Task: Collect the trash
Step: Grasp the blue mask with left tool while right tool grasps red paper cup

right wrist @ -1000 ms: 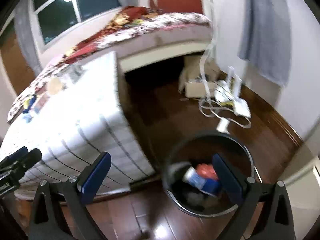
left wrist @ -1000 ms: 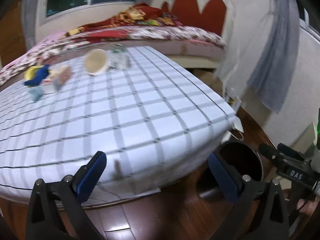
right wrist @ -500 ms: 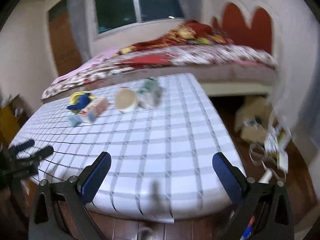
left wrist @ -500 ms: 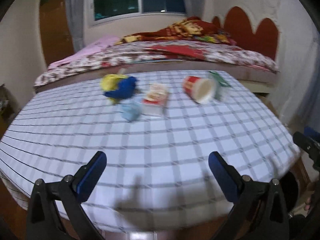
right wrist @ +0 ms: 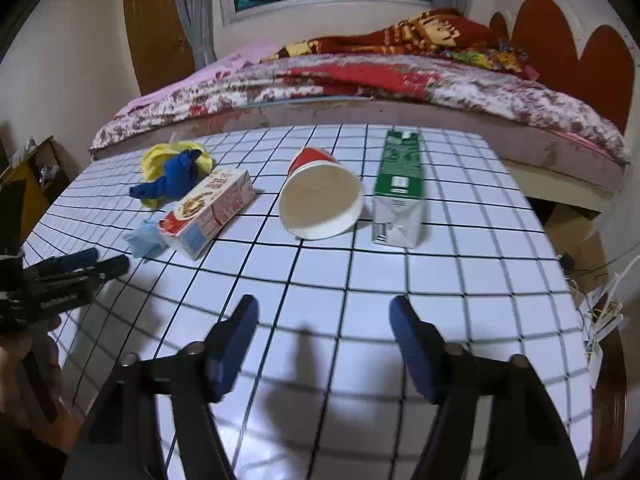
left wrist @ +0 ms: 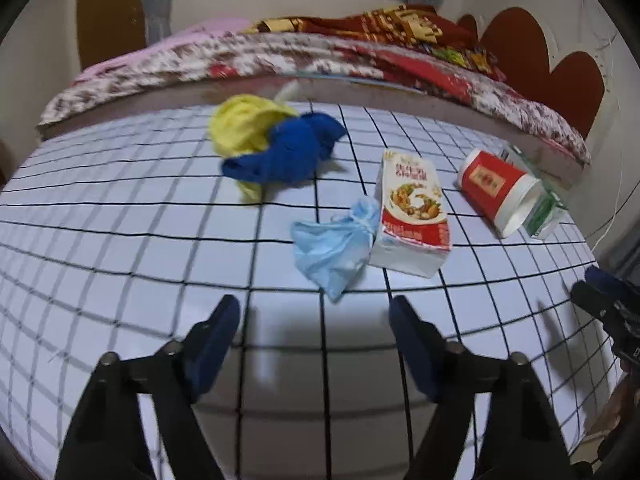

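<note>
Trash lies on the checked tablecloth (left wrist: 160,248). A crumpled light blue wrapper (left wrist: 334,244) lies just ahead of my open, empty left gripper (left wrist: 314,324). Beside it lies a red-and-white carton (left wrist: 412,212), then a tipped red paper cup (left wrist: 498,196) and a green carton (left wrist: 546,208). In the right wrist view, my open, empty right gripper (right wrist: 324,324) hovers over the table short of the cup (right wrist: 320,200), the green carton (right wrist: 400,188) and the red-and-white carton (right wrist: 210,212).
A yellow and blue cloth bundle (left wrist: 272,144) lies at the table's far side. A bed with a floral cover (right wrist: 400,84) runs behind the table. Cables (right wrist: 600,312) lie on the floor at the right. The left gripper (right wrist: 72,276) shows at the left edge.
Both grippers swung from the bin on the floor up to the table and moved in over it, closer to the trash. Both stayed open and empty.
</note>
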`<state>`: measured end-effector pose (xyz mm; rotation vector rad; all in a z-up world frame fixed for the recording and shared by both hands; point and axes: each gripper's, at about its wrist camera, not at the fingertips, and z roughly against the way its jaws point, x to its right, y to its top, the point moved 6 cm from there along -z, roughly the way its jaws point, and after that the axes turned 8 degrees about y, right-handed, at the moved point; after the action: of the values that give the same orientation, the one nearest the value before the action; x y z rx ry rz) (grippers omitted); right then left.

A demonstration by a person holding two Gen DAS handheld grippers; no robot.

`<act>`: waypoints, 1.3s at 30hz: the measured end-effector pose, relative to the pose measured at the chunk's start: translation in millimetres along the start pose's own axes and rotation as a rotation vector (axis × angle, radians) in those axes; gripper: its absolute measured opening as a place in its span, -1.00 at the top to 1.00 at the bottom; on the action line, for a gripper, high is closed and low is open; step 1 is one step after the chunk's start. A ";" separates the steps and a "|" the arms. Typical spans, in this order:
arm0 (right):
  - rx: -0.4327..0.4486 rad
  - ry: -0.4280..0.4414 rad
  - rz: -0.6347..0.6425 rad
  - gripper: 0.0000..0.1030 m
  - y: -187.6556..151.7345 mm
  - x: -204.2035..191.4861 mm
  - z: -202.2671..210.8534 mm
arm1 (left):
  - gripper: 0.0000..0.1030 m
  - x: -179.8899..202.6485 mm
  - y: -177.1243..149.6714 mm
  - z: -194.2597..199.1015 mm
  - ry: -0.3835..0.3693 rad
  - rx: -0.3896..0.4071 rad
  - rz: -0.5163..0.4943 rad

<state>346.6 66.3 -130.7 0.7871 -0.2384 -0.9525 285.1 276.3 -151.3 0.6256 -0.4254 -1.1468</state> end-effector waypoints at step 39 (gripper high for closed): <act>0.064 0.110 0.048 0.93 45.7 -28.5 -31.1 | 0.80 15.4 24.2 23.6 -0.164 0.102 0.043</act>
<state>375.1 119.7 -116.7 0.8858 -0.1920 -0.8573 293.3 262.9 -117.6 0.6104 -0.6375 -1.1451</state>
